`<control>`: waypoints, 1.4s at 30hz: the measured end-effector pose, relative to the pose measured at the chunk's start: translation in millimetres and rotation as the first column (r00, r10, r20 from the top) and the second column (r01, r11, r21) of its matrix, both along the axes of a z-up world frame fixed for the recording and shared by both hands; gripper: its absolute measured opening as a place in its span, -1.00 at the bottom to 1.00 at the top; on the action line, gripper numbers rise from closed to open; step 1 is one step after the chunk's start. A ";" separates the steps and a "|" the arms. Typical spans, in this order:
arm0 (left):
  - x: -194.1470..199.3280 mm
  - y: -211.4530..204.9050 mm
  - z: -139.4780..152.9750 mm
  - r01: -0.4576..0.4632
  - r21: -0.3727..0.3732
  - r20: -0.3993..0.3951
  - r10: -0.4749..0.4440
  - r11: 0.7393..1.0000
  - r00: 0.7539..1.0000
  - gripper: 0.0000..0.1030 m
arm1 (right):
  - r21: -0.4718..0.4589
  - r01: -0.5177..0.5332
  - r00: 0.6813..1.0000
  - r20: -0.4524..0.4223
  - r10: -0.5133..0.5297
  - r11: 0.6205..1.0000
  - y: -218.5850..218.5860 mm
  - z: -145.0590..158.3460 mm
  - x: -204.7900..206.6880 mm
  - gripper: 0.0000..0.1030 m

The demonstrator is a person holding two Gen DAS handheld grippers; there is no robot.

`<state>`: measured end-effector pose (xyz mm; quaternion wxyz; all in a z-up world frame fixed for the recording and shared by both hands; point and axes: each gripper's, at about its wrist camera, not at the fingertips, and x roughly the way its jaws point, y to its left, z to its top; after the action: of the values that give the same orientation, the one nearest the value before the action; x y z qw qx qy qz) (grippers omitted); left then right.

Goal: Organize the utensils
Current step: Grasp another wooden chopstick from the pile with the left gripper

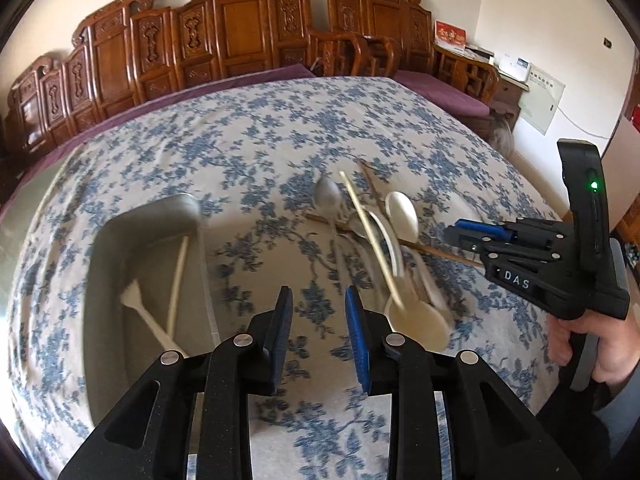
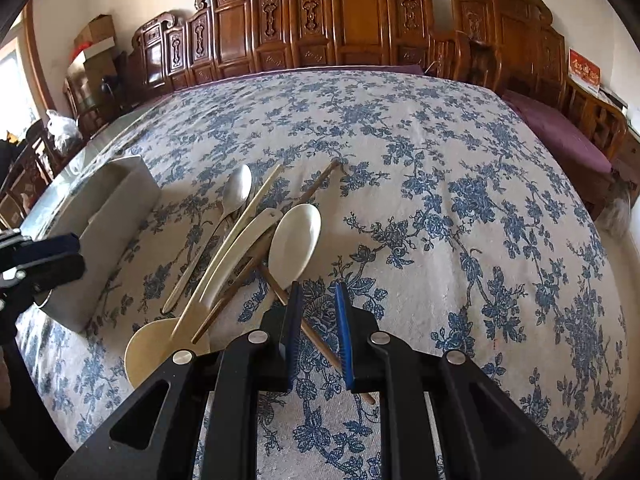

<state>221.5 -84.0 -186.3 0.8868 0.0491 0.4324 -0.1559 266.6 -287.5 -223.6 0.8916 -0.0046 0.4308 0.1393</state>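
Right wrist view: right gripper (image 2: pixel 318 308) part-open astride brown chopstick (image 2: pixel 320 346), not yet gripping; next close, carry to tray (image 2: pixel 120 204) at 9 o'clock; left gripper (image 1: pixel 318 322) part-open, empty

White letters "DAS" stand on the right hand-held gripper (image 1: pixel 460 236)'s black body; nothing else is legible.

Quick count: beside the grey tray (image 2: pixel 116 216) there's one metal spoon (image 2: pixel 236 190), three white spoons – the first (image 2: pixel 296 238), a big round one (image 2: pixel 154 350) and a slim one (image 2: pixel 240 252). Three chopsticks in that pile, one pale (image 2: pixel 256 196). Inside the tray: two white utensils (image 1: pixel 176 276).
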 end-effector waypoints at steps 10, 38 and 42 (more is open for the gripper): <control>30.8 -40.4 -19.0 0.044 -0.021 -0.083 -0.045 0.999 0.996 -0.51 | 0.037 0.050 0.999 0.015 -0.050 0.998 -13.5 5.9 3.8 -0.64; 47.3 -45.2 -16.7 -0.004 -0.056 -0.113 -0.003 0.998 0.994 -0.92 | 0.099 0.033 0.999 0.013 -0.035 0.995 -2.7 9.0 6.4 -0.64; 37.9 -34.6 -1.4 0.006 -0.055 -0.077 -0.011 0.998 0.997 -0.92 | 0.104 0.013 1.000 0.019 -0.015 0.994 7.0 9.3 6.6 -0.64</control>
<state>259.4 -118.6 -187.7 0.8696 0.0204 0.4618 -0.1734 273.2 -280.5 -214.4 0.8957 0.0434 0.4143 0.1555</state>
